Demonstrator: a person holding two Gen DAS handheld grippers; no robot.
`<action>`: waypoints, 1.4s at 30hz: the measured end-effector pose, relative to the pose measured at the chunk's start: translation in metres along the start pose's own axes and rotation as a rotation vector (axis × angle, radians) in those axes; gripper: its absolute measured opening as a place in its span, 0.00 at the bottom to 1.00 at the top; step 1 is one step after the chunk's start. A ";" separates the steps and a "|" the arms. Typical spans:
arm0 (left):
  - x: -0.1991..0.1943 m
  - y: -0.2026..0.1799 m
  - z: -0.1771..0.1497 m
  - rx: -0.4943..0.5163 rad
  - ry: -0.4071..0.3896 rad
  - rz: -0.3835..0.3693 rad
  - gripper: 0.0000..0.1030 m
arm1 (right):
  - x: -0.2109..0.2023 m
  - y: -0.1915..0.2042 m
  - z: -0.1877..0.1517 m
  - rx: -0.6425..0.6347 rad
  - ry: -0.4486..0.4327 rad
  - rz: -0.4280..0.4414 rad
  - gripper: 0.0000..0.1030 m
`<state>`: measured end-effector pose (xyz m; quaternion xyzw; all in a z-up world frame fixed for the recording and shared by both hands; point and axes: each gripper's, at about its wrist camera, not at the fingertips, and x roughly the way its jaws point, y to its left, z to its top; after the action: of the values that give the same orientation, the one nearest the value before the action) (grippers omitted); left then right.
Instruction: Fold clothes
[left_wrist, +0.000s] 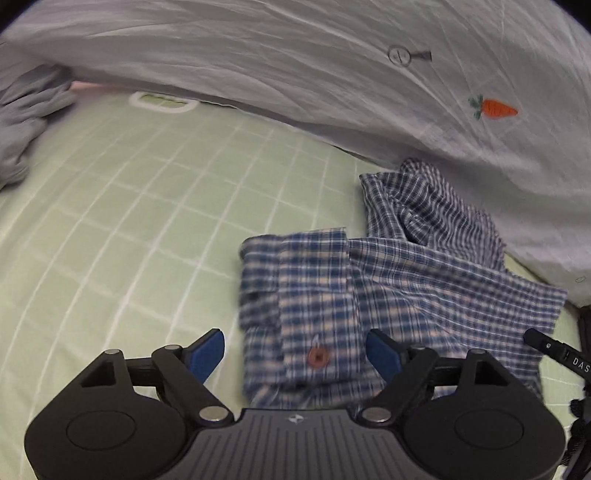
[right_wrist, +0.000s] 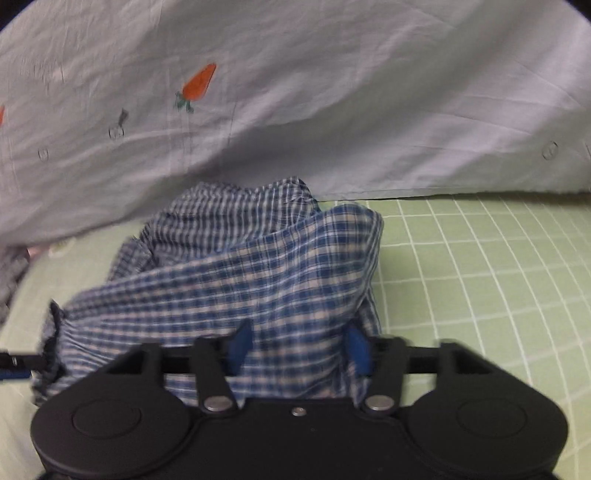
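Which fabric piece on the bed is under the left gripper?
The blue plaid shirt, with its brown button, lies below the left gripper; the plain grey garment lies bunched far off.

shirt (right_wrist: 258, 280) front edge hidden behind right hand-held gripper (right_wrist: 297, 349); grip unclear | both views motion-blurred

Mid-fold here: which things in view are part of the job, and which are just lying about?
Part of the job:
- blue plaid shirt, partly folded on the green checked sheet
- left gripper, jaws apart over the shirt
- right gripper, shirt cloth bunched between its jaws

Lying about:
- pale carrot-print cover behind the shirt
- crumpled grey garment at the far left
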<state>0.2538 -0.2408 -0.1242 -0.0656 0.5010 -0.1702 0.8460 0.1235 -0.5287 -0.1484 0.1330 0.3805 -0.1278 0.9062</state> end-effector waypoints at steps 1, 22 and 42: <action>0.004 -0.002 -0.001 0.015 0.000 0.013 0.82 | 0.004 -0.001 0.002 -0.005 0.009 0.008 0.11; -0.108 0.044 0.056 -0.160 -0.404 -0.064 0.12 | -0.041 -0.036 0.052 0.273 -0.216 0.216 0.02; -0.045 0.106 0.034 -0.333 -0.247 0.028 0.13 | 0.045 -0.049 0.048 0.328 -0.011 0.112 0.59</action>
<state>0.2879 -0.1278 -0.1006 -0.2180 0.4156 -0.0640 0.8807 0.1689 -0.5968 -0.1559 0.2993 0.3416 -0.1383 0.8801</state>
